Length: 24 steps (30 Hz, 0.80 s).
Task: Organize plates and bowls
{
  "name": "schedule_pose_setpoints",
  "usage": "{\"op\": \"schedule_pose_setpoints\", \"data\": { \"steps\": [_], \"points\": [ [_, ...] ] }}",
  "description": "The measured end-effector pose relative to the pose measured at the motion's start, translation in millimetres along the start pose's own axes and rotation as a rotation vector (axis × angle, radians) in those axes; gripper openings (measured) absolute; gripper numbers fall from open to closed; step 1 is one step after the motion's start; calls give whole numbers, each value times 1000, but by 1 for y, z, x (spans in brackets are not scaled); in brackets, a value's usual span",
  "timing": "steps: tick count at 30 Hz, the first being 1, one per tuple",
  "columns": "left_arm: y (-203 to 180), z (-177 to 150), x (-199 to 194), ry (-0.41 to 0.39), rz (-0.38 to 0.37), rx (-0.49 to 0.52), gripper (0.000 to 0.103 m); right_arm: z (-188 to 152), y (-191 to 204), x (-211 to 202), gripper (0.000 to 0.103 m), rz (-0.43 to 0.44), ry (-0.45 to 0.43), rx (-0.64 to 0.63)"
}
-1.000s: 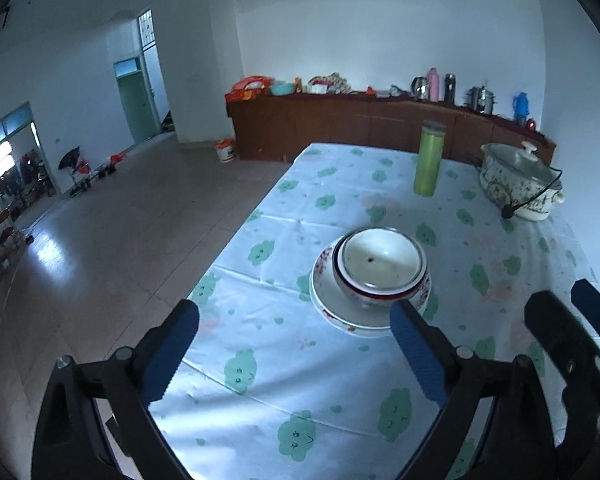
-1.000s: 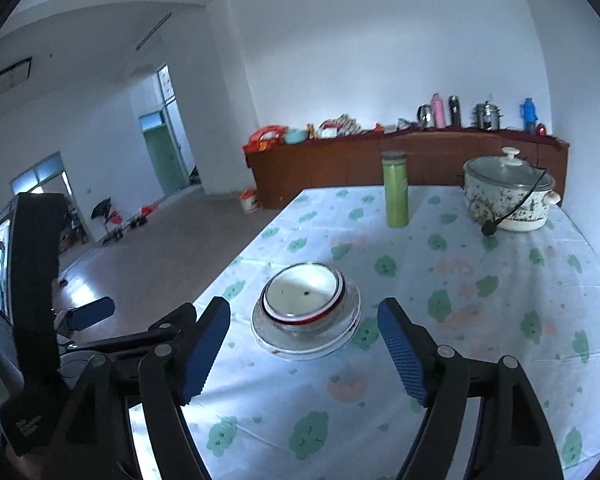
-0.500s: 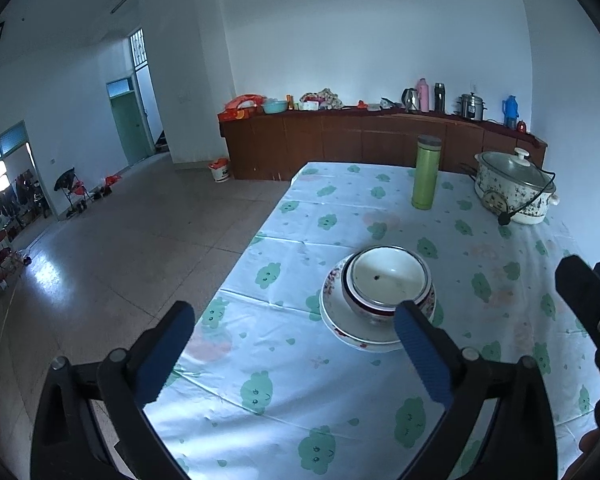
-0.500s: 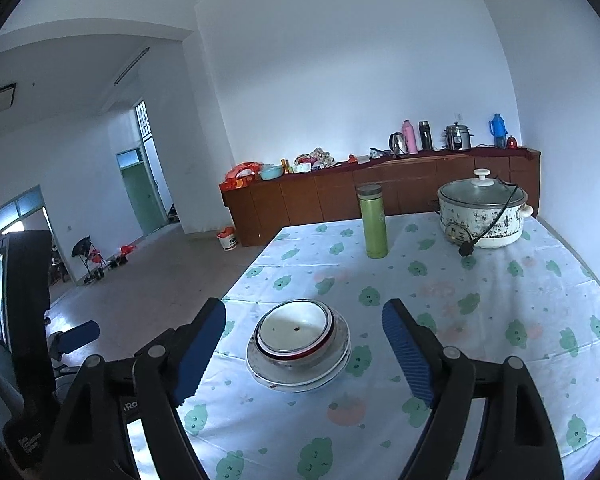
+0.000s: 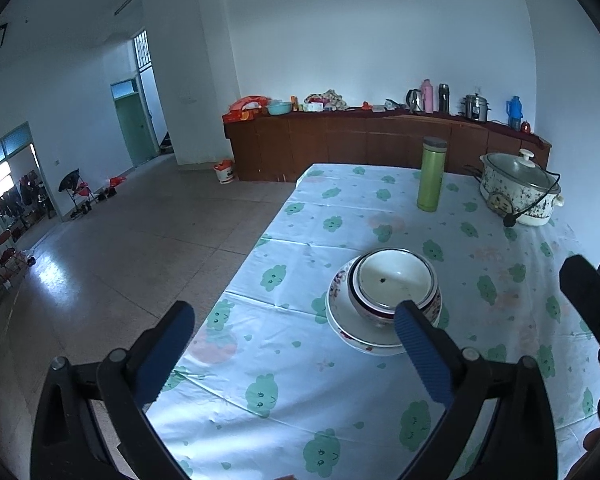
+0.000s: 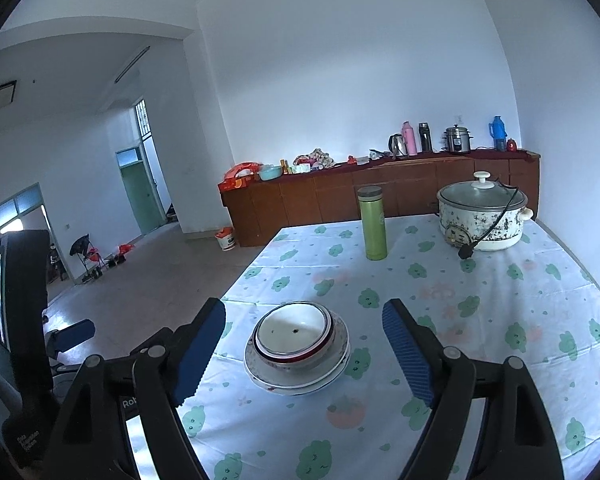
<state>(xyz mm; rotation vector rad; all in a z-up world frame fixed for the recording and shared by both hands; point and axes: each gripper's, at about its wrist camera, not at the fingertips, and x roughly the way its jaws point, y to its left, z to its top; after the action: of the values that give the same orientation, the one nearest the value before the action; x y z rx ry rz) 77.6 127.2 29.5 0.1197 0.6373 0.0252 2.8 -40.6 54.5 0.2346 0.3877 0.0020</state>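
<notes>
Left gripper (image 5: 294,350) hangs released over the worktop (image 5: 380,208) near its left edge (blue pads spread wide, nothing between them), with the bowl (image 5: 394,282) nested on stacked plates (image 5: 354,328) just ahead by its right finger, and the green flask (image 5: 431,174) and lidded cooker (image 5: 518,190) toward the far edge. Right gripper (image 6: 304,354), likewise released and empty, frames the bowl (image 6: 294,330) and plates (image 6: 298,378) between its fingers without touching them; the flask (image 6: 373,222) and cooker (image 6: 482,212) stand well beyond.
</notes>
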Motion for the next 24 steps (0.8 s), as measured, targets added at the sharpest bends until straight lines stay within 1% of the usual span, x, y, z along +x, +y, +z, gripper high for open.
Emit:
{"op": "schedule_pose_setpoints", "data": {
  "steps": [24],
  "points": [
    [-9,0,-8,-7,25,3,102,2,-6,-1,83,15,2,-3]
  ]
}}
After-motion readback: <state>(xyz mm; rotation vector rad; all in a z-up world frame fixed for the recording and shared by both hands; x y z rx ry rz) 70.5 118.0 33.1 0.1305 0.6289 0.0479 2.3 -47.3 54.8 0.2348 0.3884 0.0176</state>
